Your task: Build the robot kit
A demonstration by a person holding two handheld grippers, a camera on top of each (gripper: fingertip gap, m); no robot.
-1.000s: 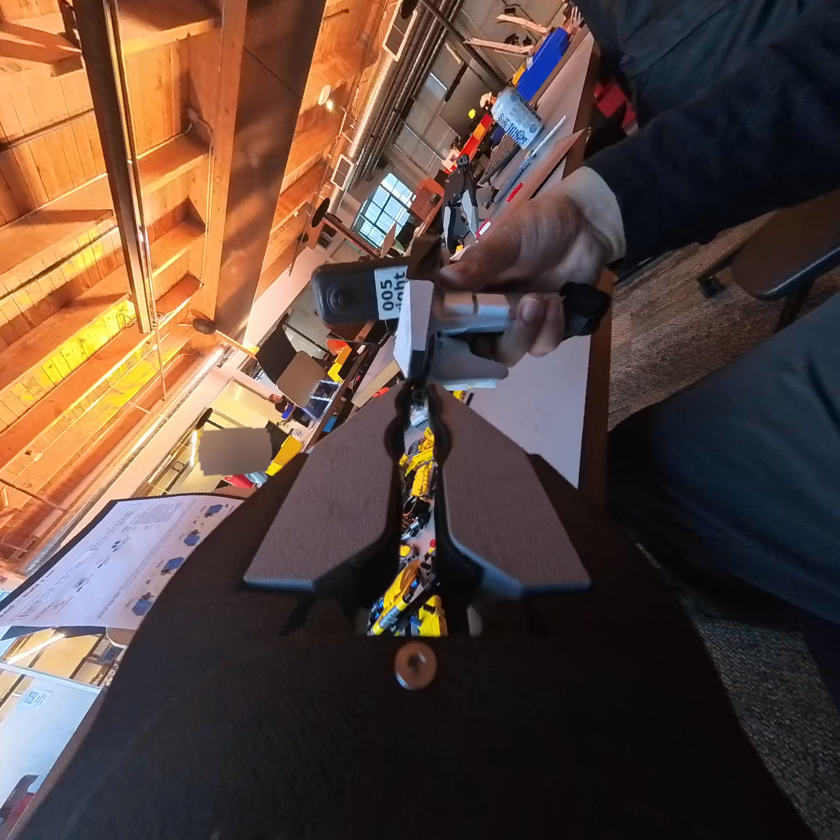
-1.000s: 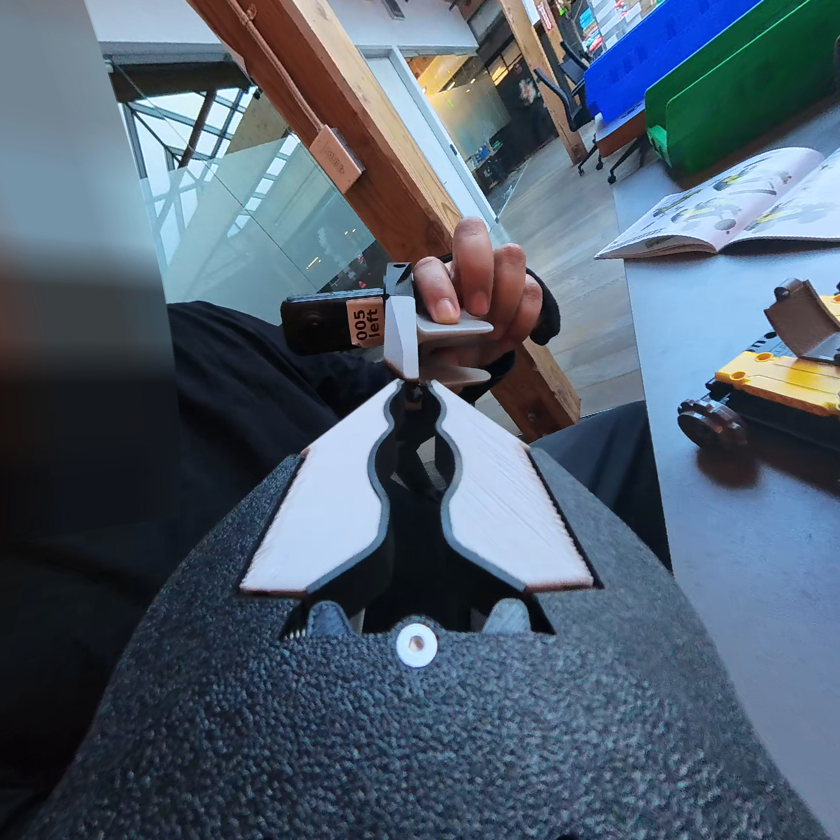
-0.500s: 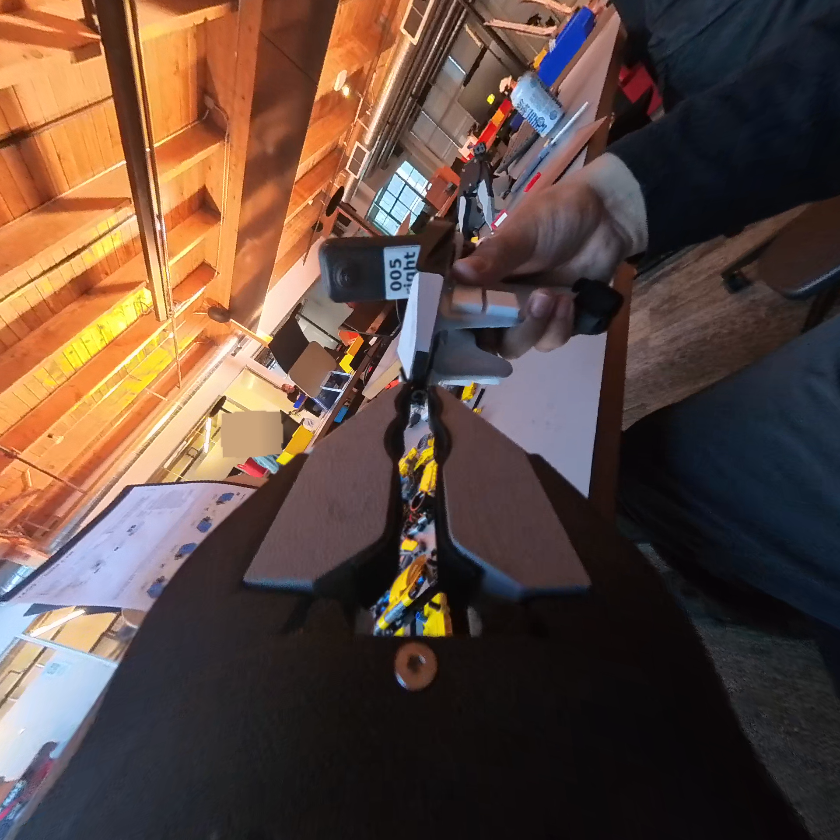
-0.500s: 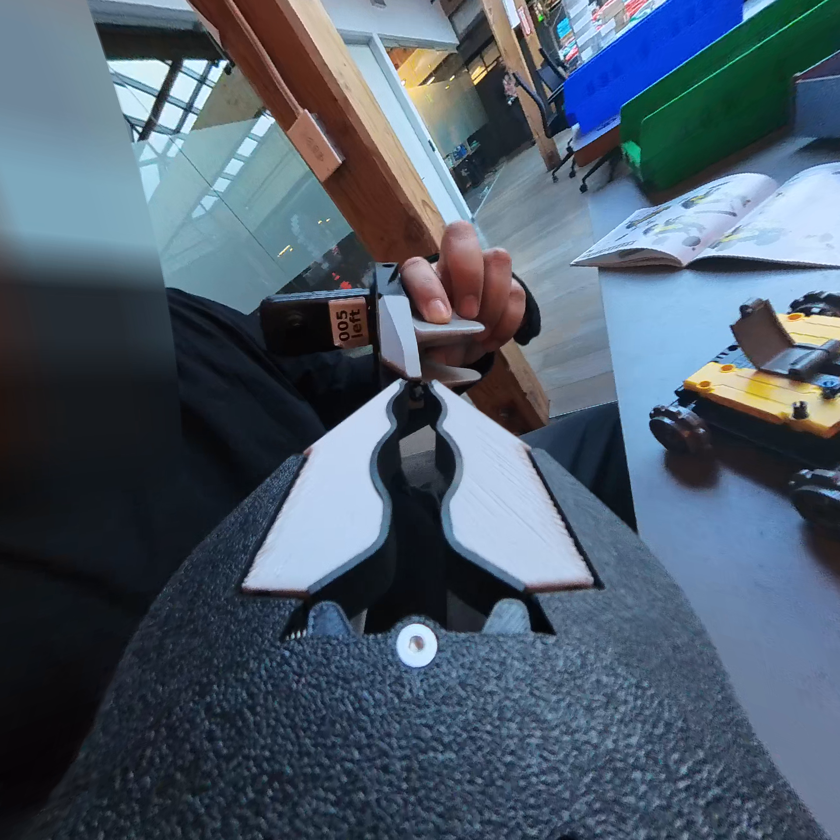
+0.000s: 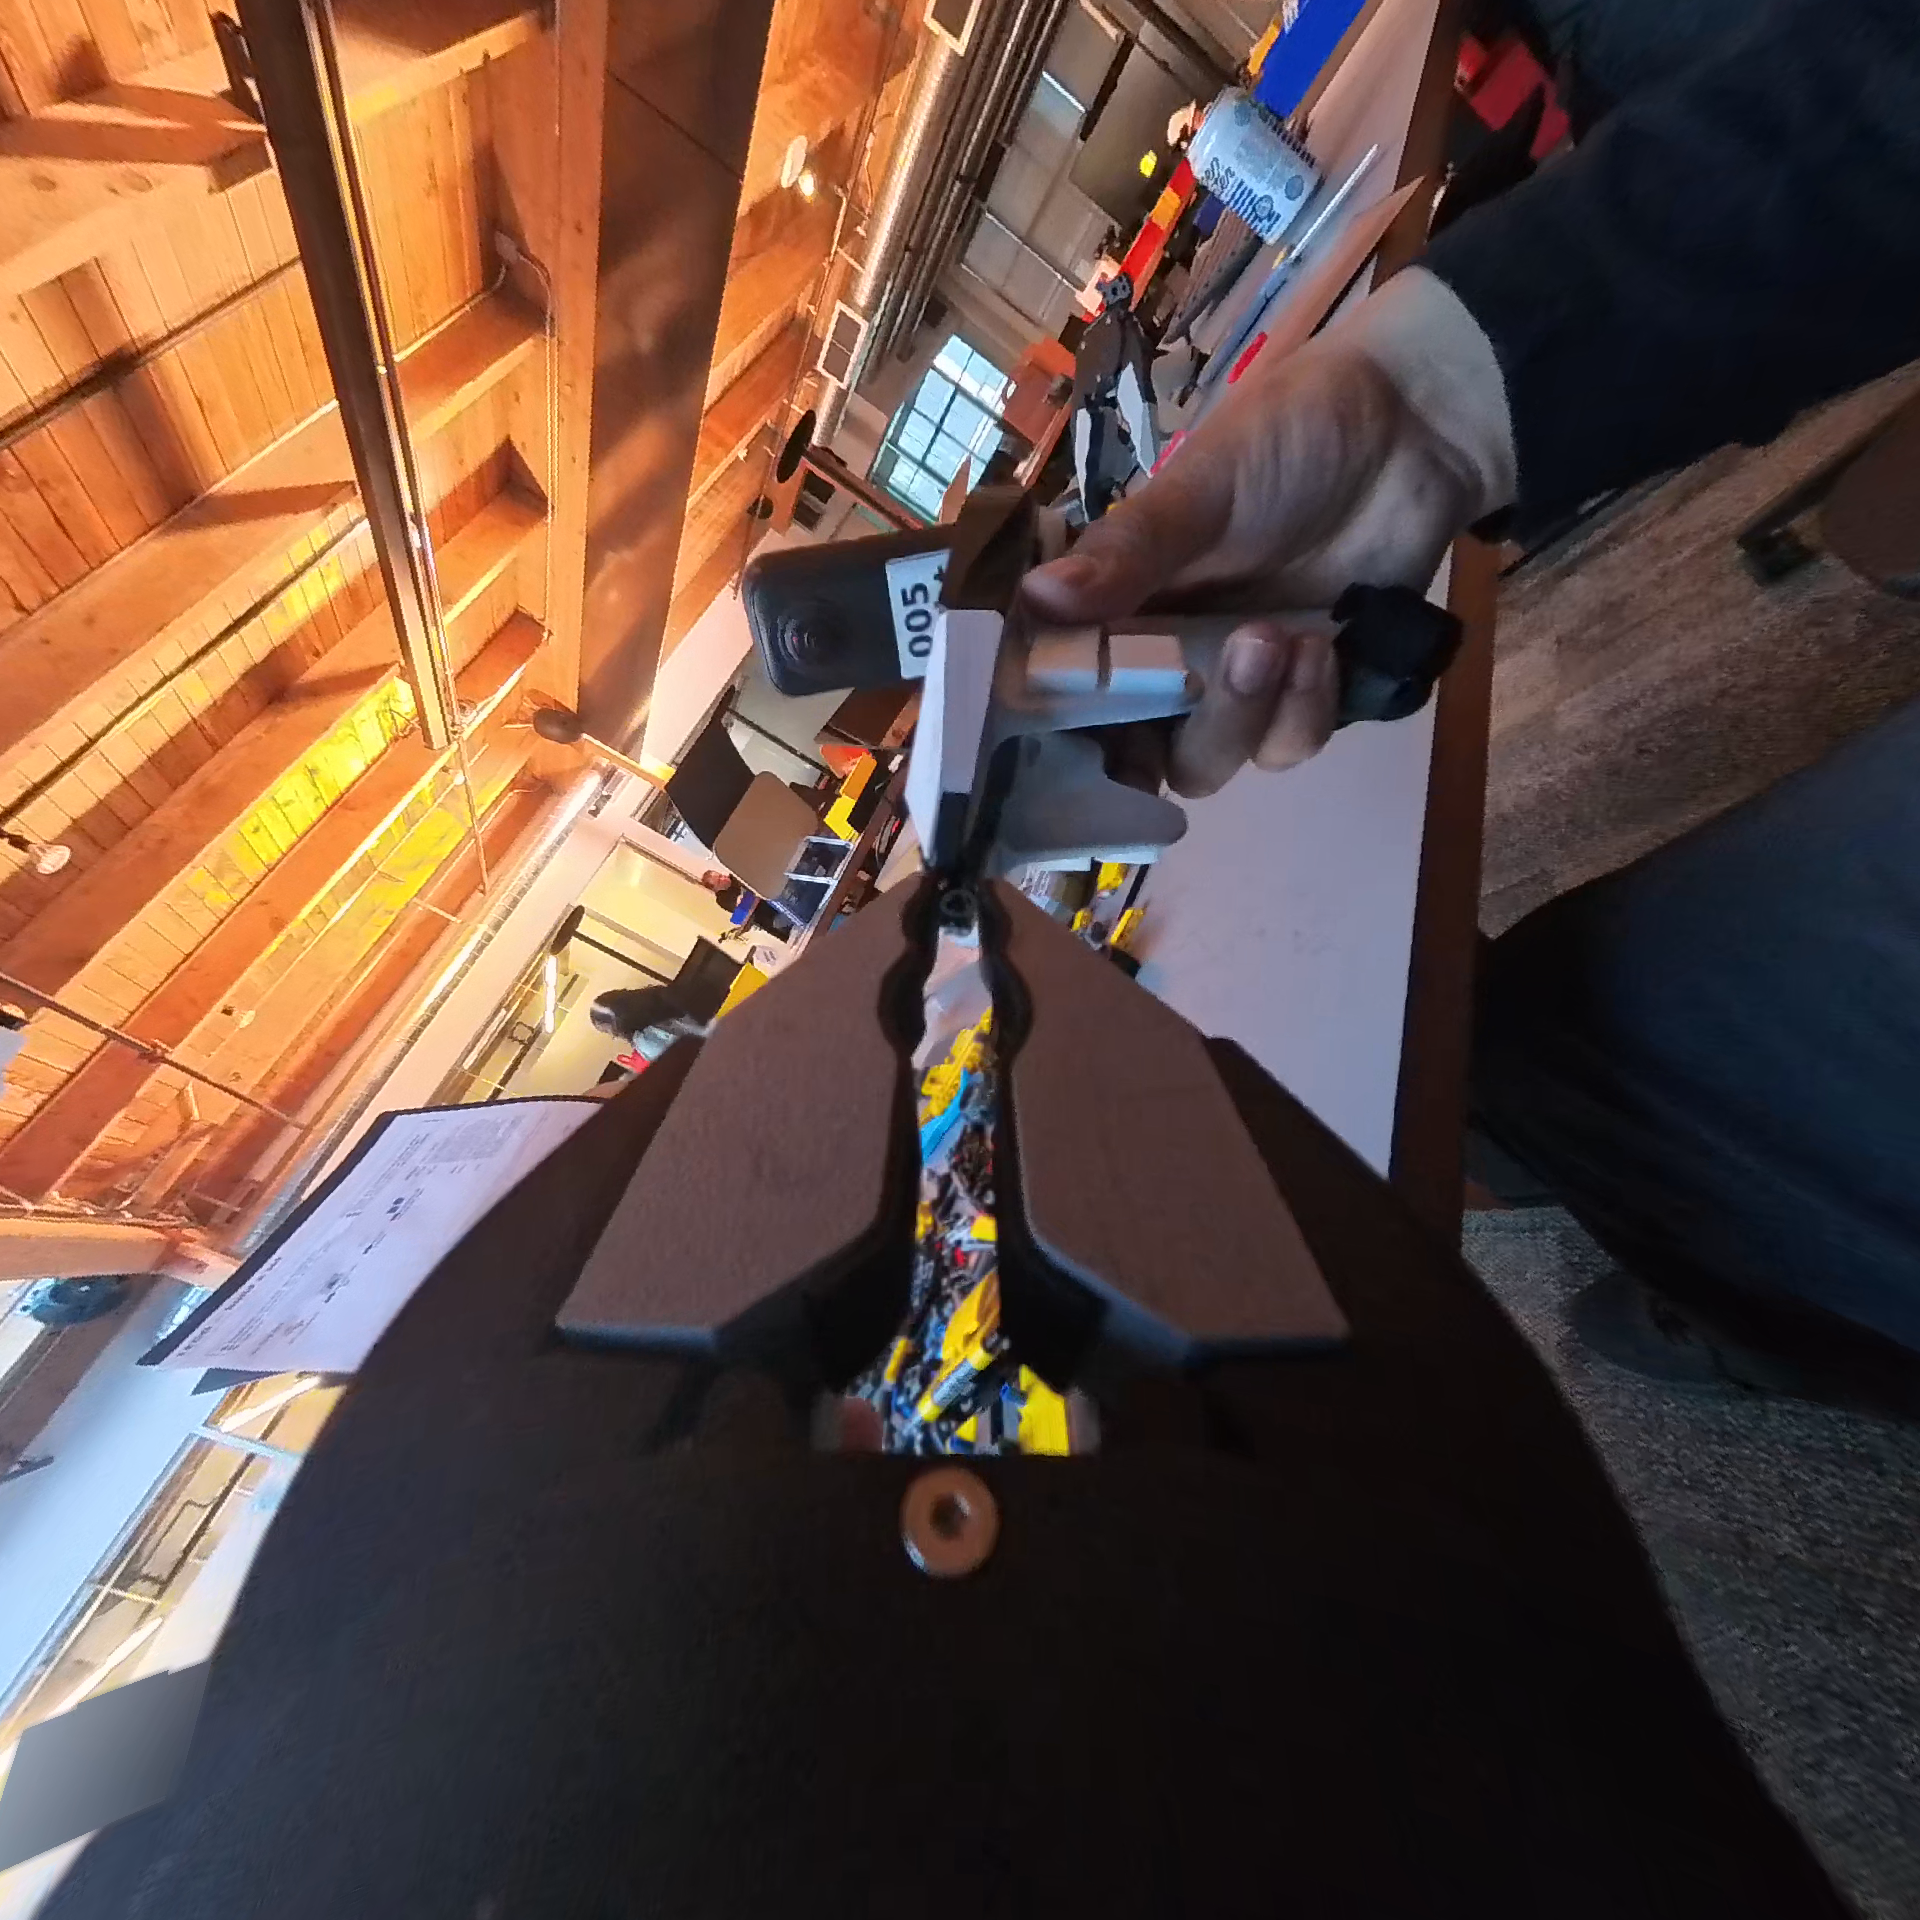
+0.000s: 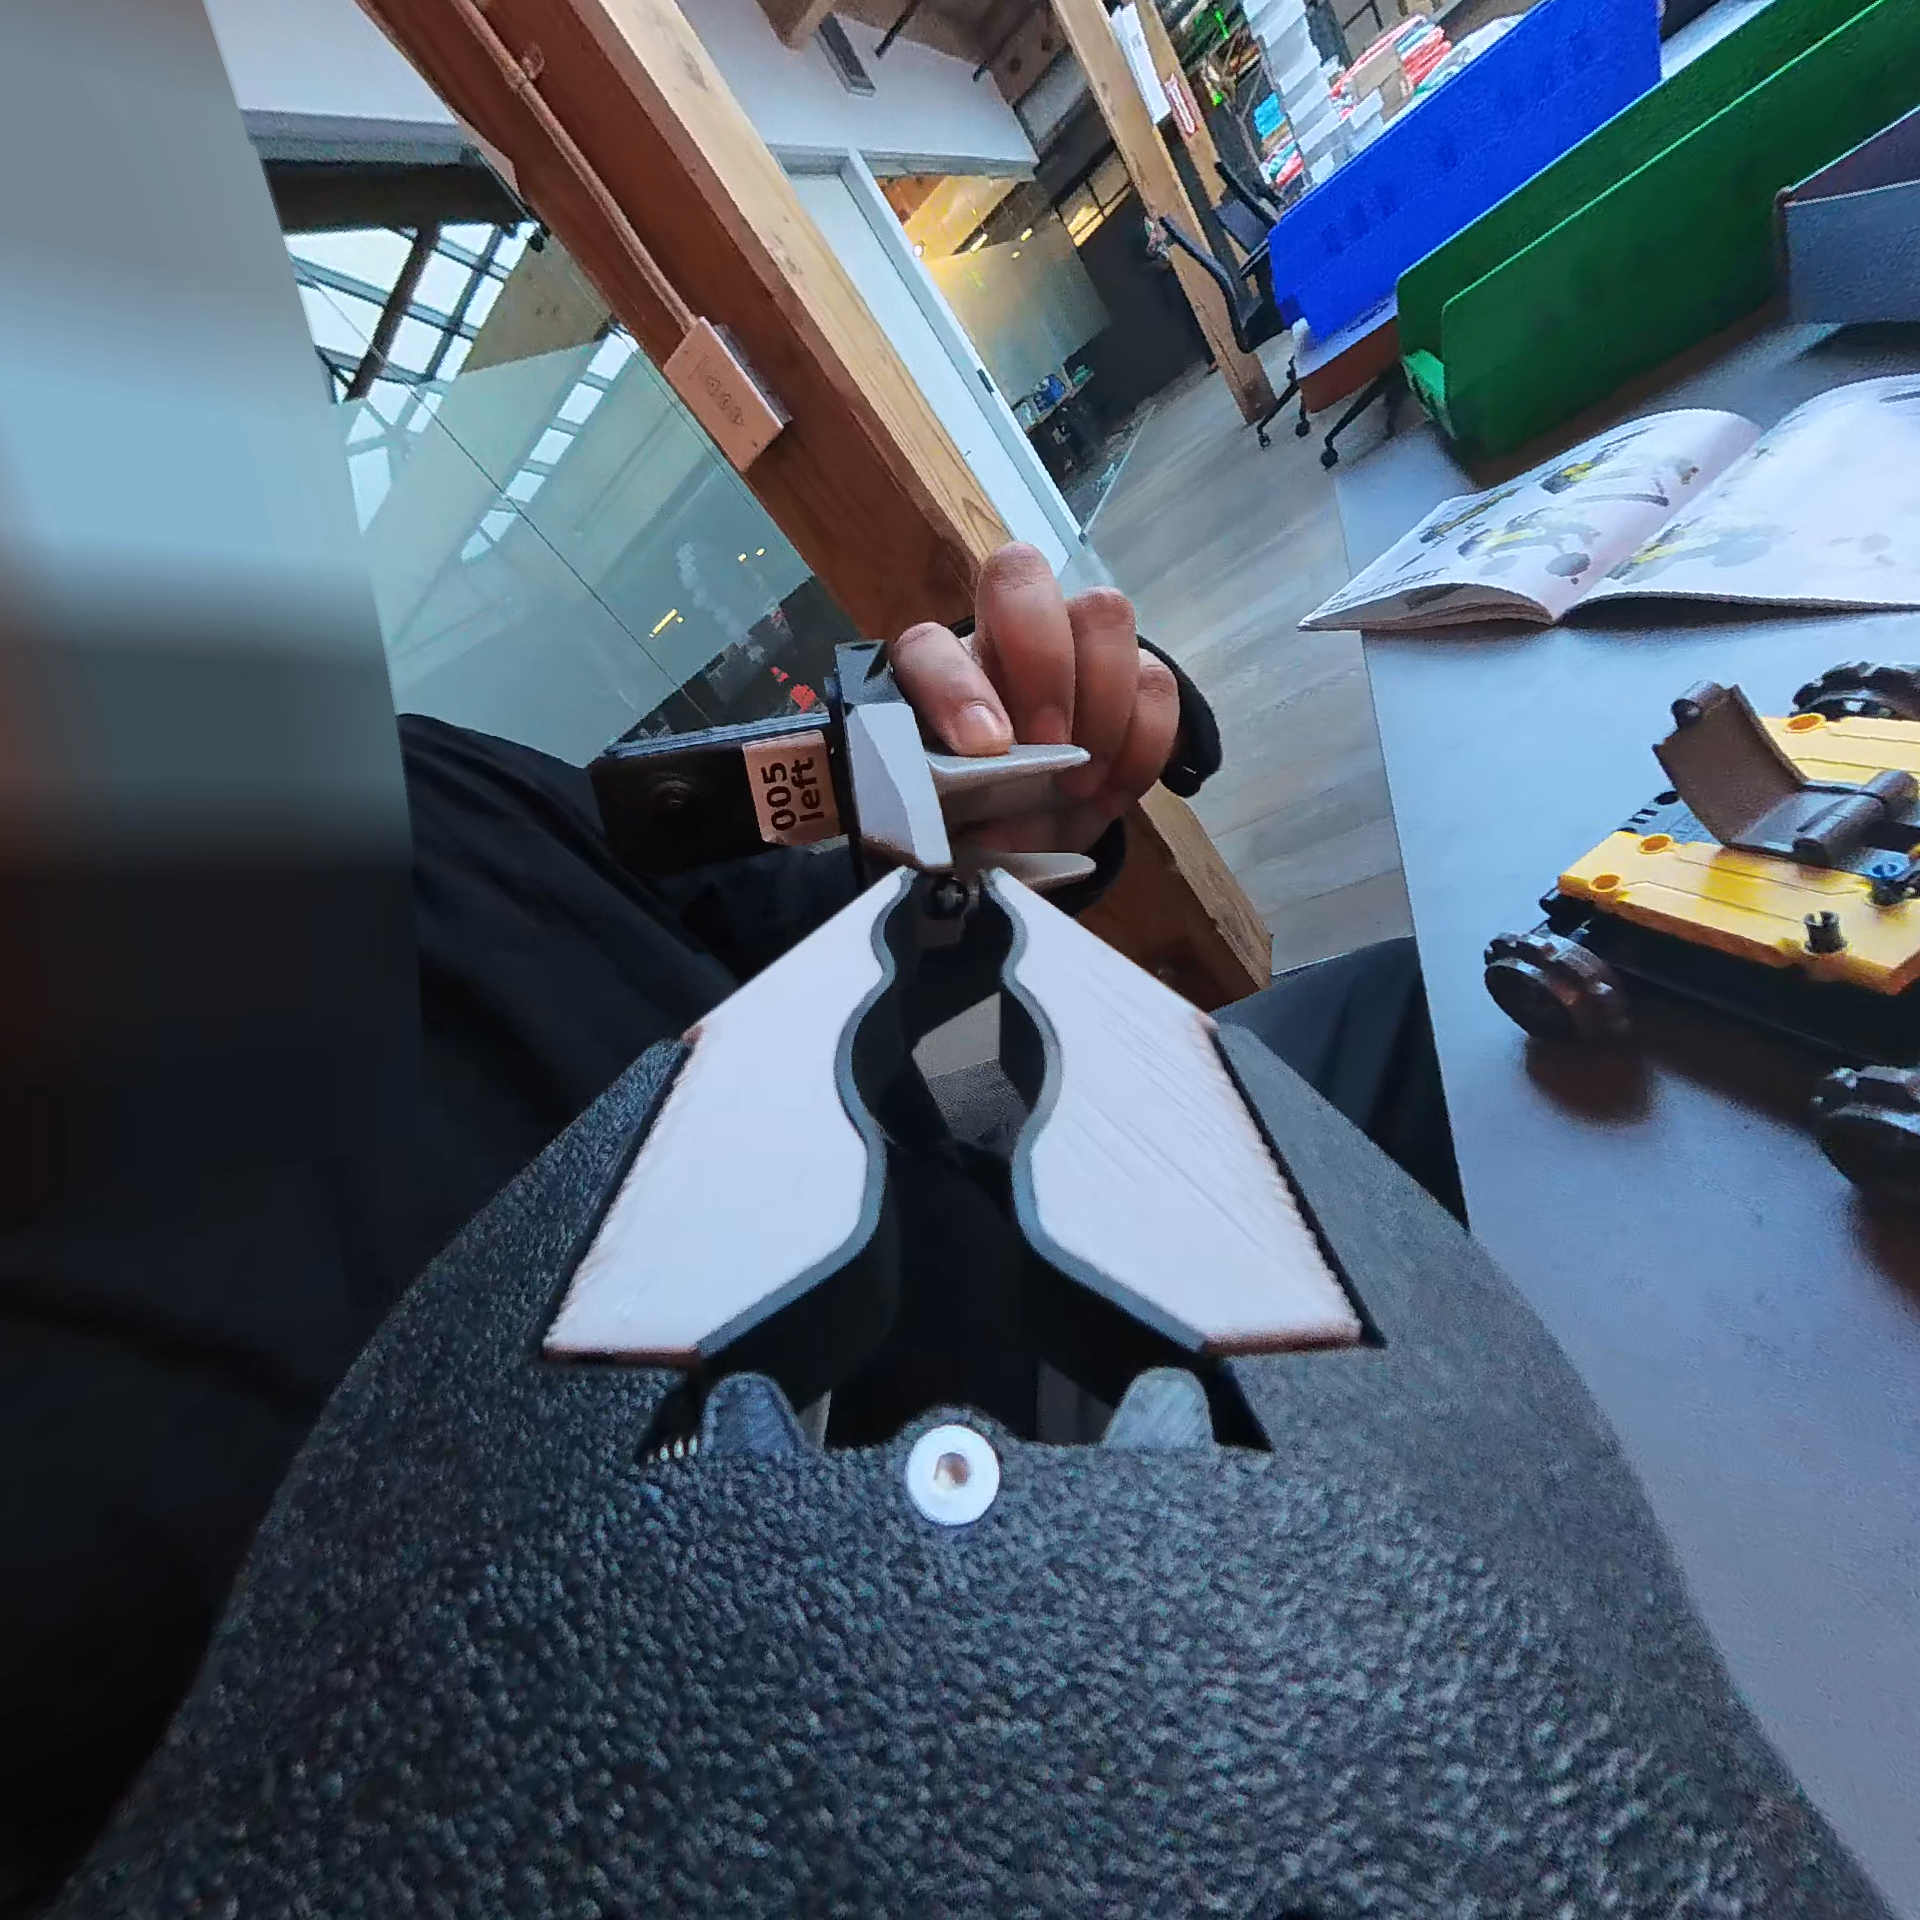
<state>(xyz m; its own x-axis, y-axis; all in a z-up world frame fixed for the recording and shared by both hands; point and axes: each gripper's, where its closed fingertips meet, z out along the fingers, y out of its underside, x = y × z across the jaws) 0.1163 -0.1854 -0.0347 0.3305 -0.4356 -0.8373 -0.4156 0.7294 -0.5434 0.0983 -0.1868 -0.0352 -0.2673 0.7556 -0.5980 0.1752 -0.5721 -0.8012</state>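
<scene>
My two grippers meet tip to tip in the air beside the table edge. In the left wrist view my left gripper (image 5: 951, 914) has its fingers closed to a thin gap, pinching a small black part (image 5: 954, 912). The right gripper's grey body (image 5: 1039, 717) faces it, held by a hand (image 5: 1278, 520). In the right wrist view my right gripper (image 6: 951, 894) is closed on the same small black part (image 6: 948, 896), and a thin dark piece hangs down between its fingers. The left gripper's body (image 6: 904, 800) is held by a hand (image 6: 1049, 675) just beyond.
A yellow and black brick-built vehicle (image 6: 1745, 914) sits on the grey table (image 6: 1662, 1299). Behind it lie an open booklet (image 6: 1662, 520) and green and blue bins (image 6: 1662, 239). A wooden post (image 6: 810, 416) stands behind. Loose yellow pieces (image 5: 956, 1351) show between the left fingers.
Both grippers stay tip to tip on the small part. The right view has swung so the vehicle and booklet sit further left in frame. The left view has tilted slightly.
</scene>
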